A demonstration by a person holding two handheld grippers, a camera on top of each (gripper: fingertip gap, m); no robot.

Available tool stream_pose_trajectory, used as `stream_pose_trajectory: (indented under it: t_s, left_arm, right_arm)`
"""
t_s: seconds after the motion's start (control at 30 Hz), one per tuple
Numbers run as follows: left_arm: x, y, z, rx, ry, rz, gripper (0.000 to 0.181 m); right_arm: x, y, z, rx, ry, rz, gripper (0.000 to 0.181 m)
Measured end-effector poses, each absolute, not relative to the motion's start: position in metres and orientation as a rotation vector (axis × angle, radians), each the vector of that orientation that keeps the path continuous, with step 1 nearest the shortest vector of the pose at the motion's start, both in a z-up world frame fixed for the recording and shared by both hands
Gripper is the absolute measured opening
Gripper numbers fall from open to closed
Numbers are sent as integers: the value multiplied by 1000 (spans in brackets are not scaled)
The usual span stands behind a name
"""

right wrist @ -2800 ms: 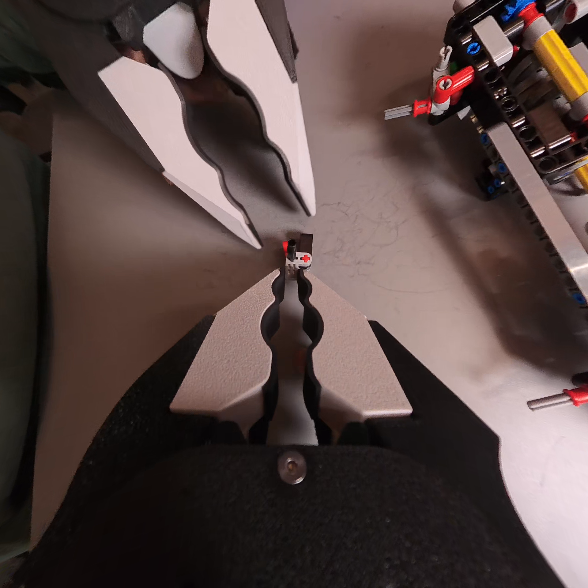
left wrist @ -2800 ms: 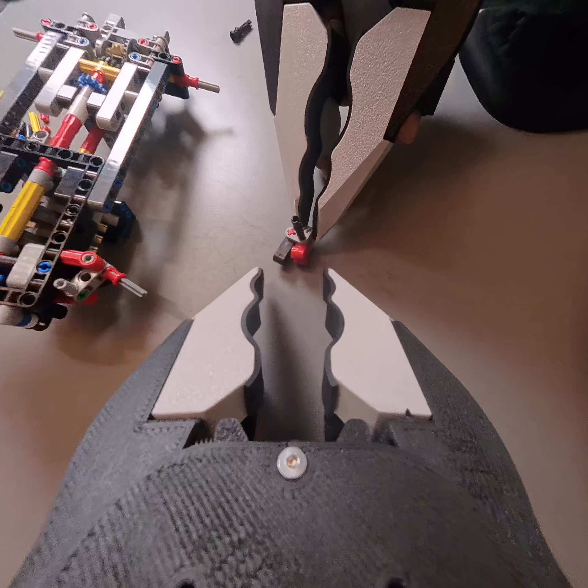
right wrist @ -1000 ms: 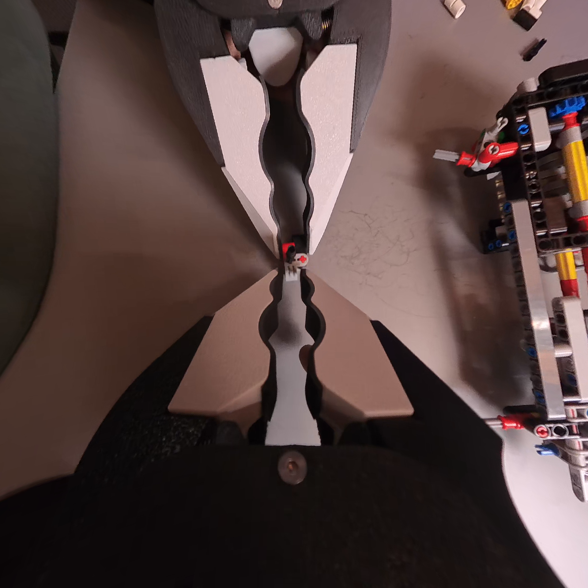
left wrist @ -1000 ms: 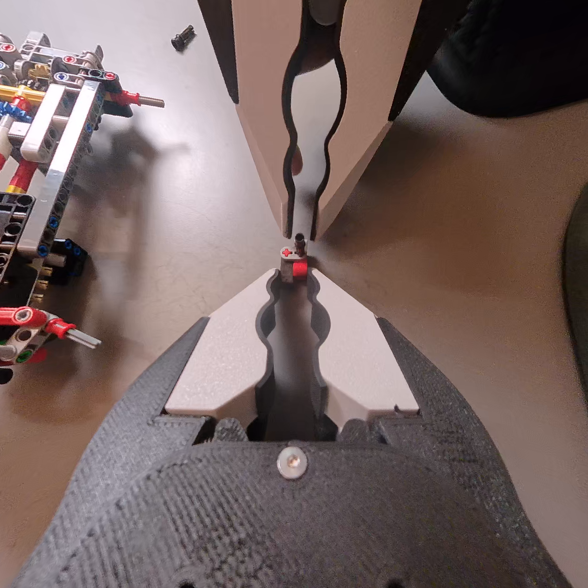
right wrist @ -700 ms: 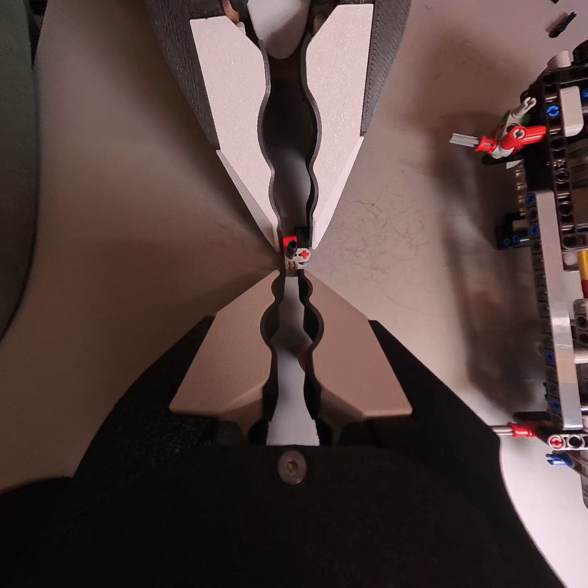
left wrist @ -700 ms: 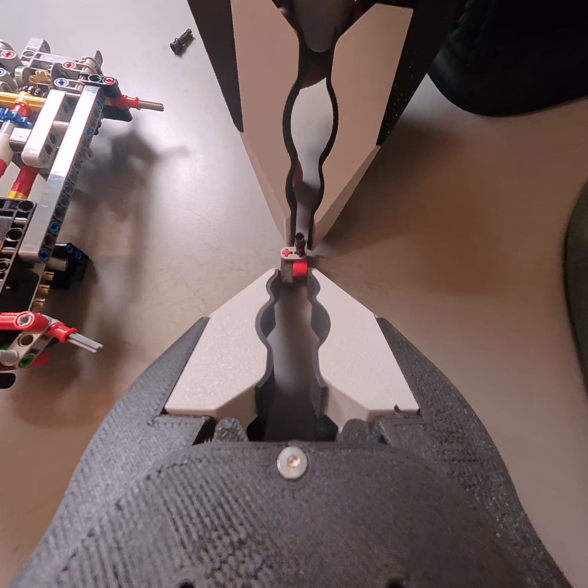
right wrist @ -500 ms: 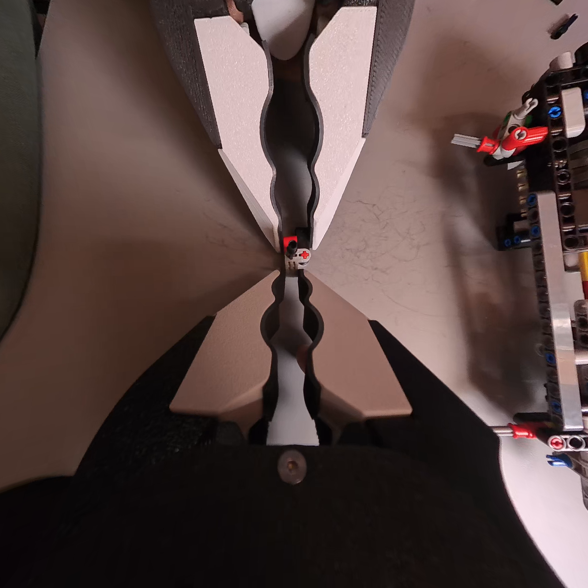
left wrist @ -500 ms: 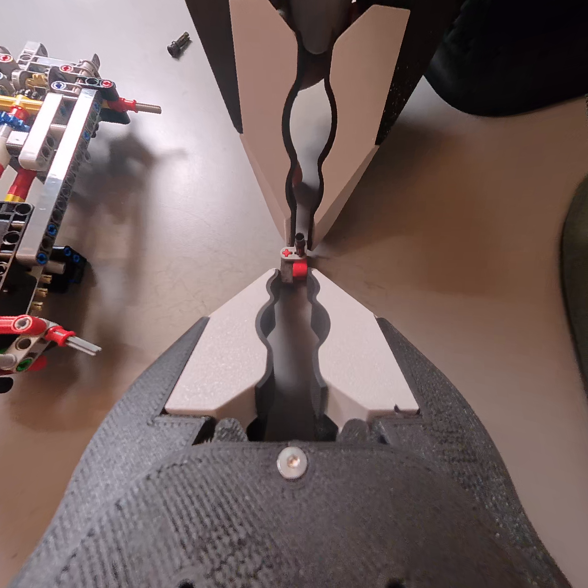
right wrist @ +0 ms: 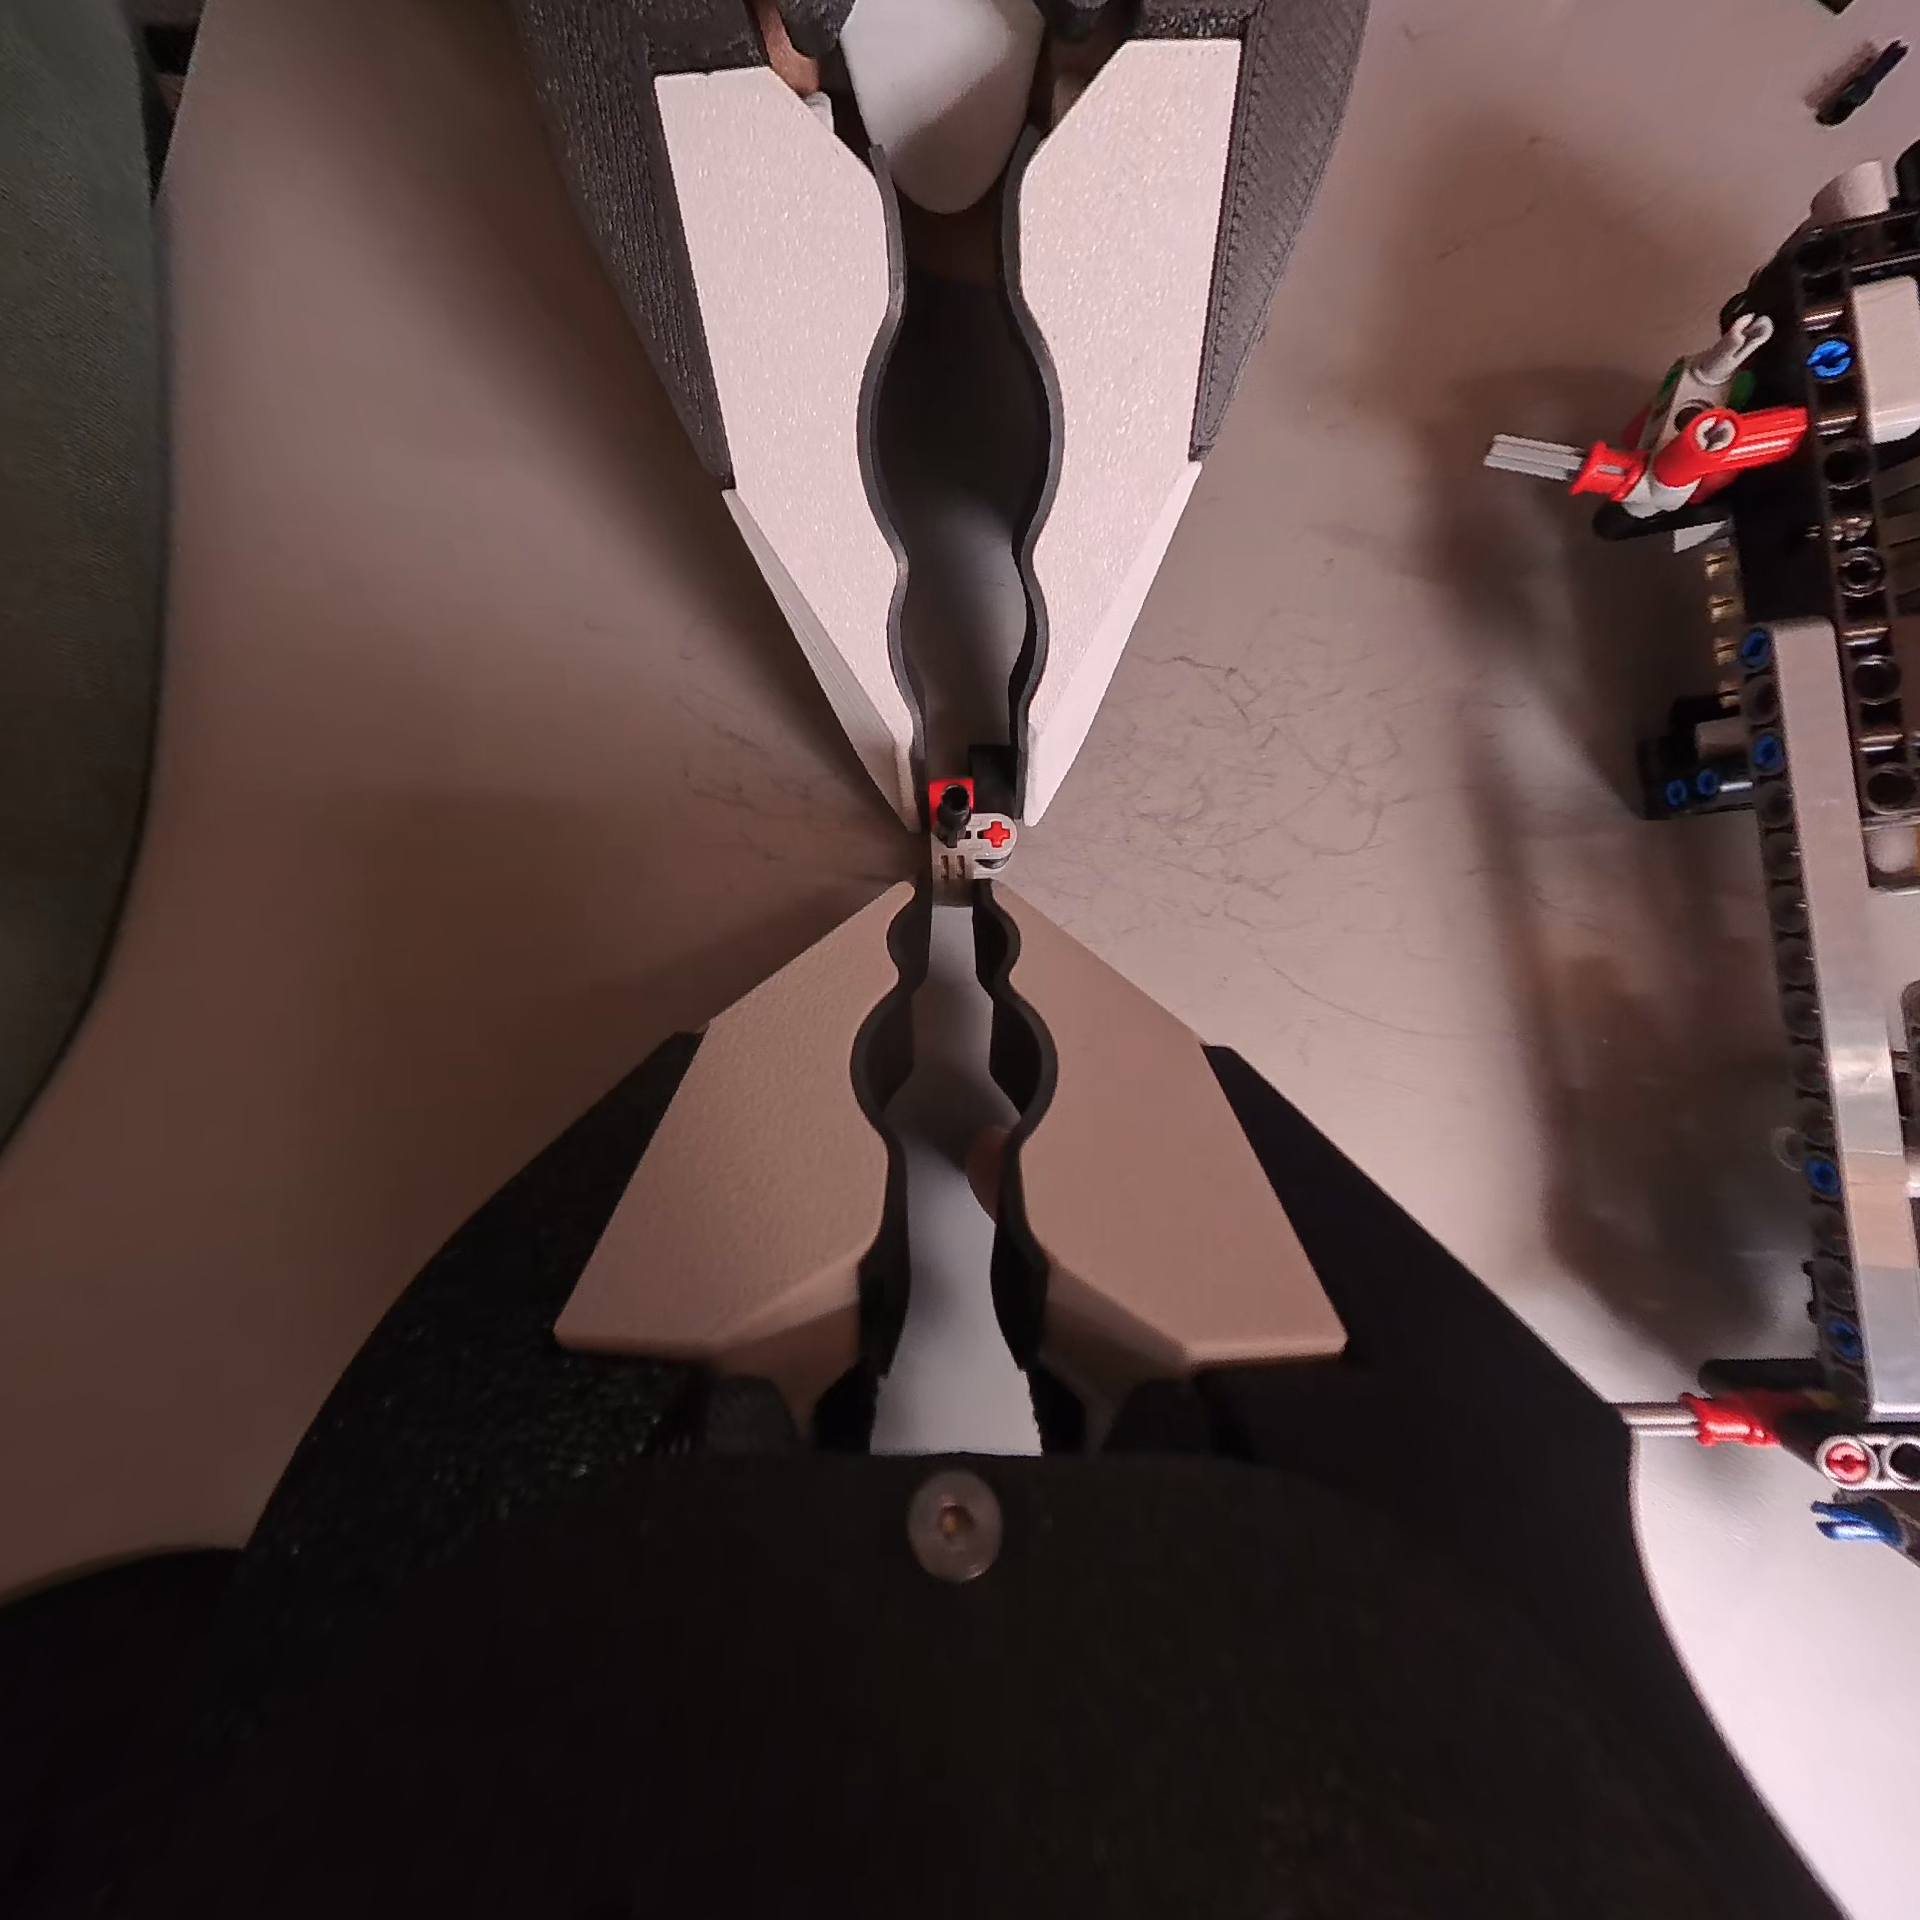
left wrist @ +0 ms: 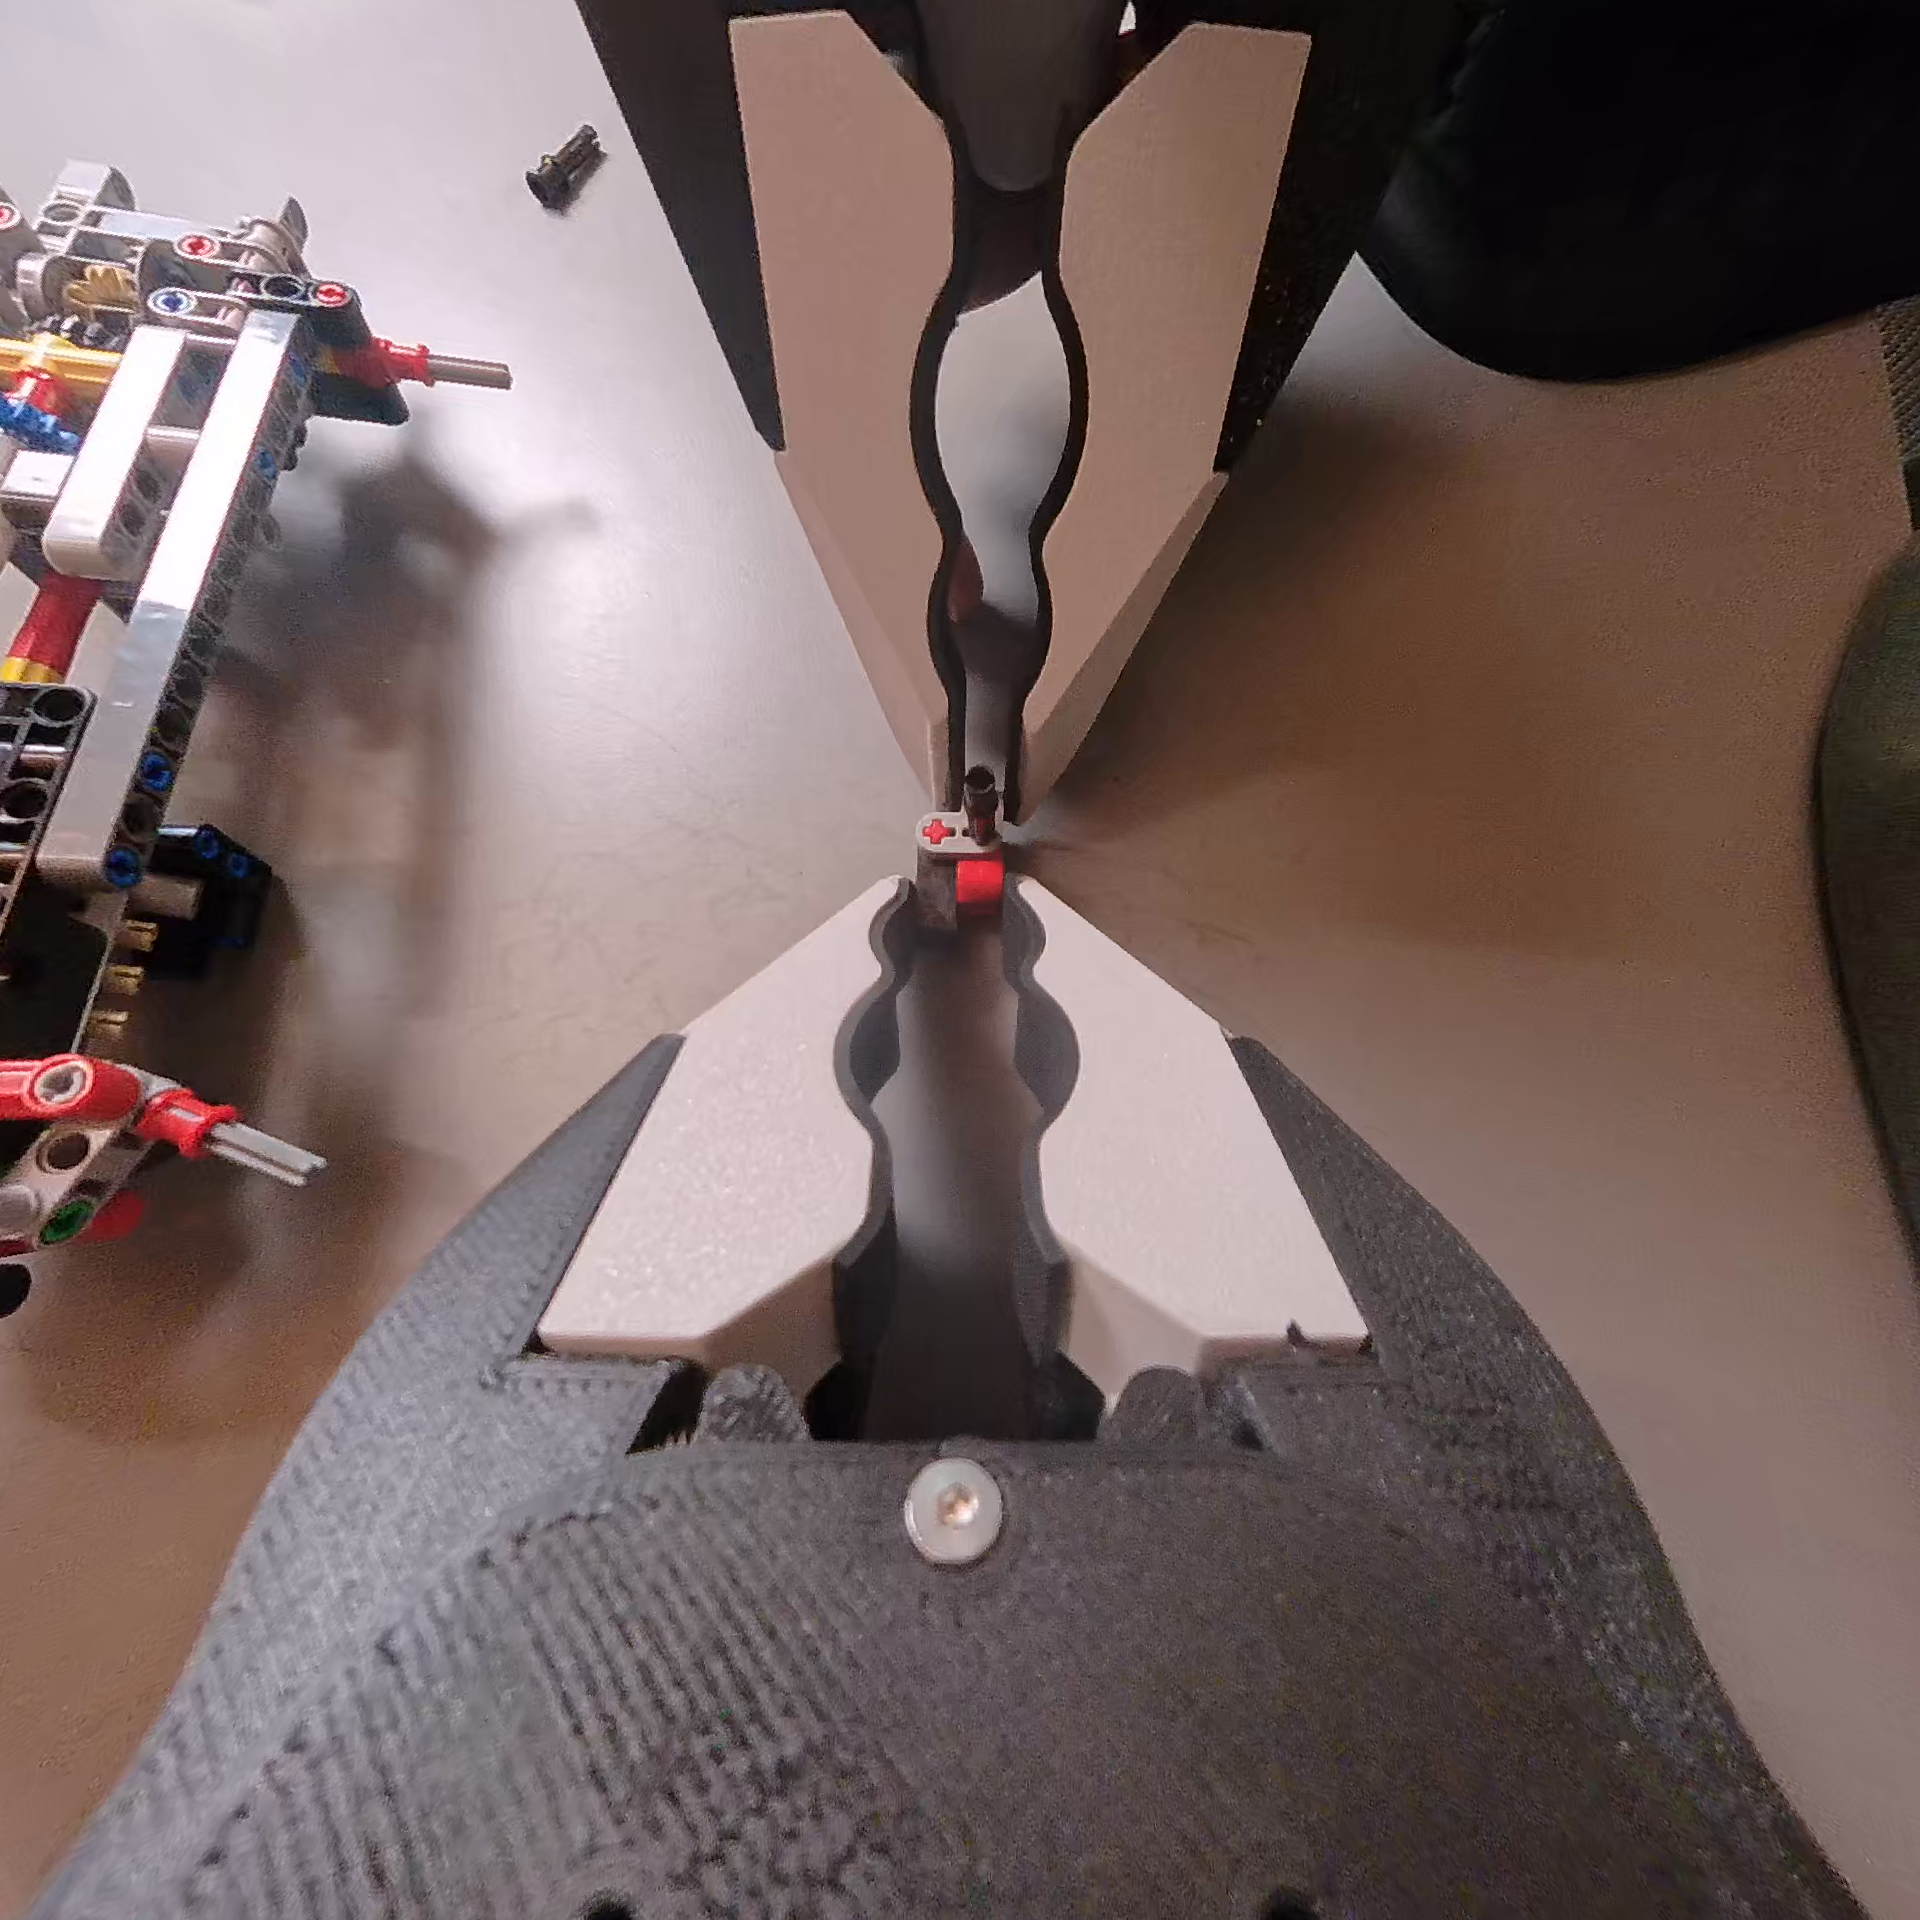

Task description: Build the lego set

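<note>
Both claws meet over the counter (left wrist: 1455,935): left claw (left wrist: 958,904) and right claw (right wrist: 951,894) each pinch the small connector piece (left wrist: 961,847). The half-built model (left wrist: 125,623) waits apart, clearly unfinished.

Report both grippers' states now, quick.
Left gripper: jaws closed on the red and black end of the small lego piece.
Right gripper: jaws closed on the same piece's grey end.
</note>
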State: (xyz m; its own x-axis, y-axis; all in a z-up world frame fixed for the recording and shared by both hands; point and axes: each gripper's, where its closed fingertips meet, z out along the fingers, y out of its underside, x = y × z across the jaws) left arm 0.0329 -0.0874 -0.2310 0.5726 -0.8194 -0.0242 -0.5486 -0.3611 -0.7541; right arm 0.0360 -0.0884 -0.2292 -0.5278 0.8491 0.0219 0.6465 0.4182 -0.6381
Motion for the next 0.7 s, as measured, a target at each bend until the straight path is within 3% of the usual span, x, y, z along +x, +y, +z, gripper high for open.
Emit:
stream_pose_trajectory:
  t_s: [0.7]
  left_arm:
    - [32,-88,-231,-2070,1092,-469,14]
  right_arm:
    - [36,-88,-229,-1296,-2335,834,5]
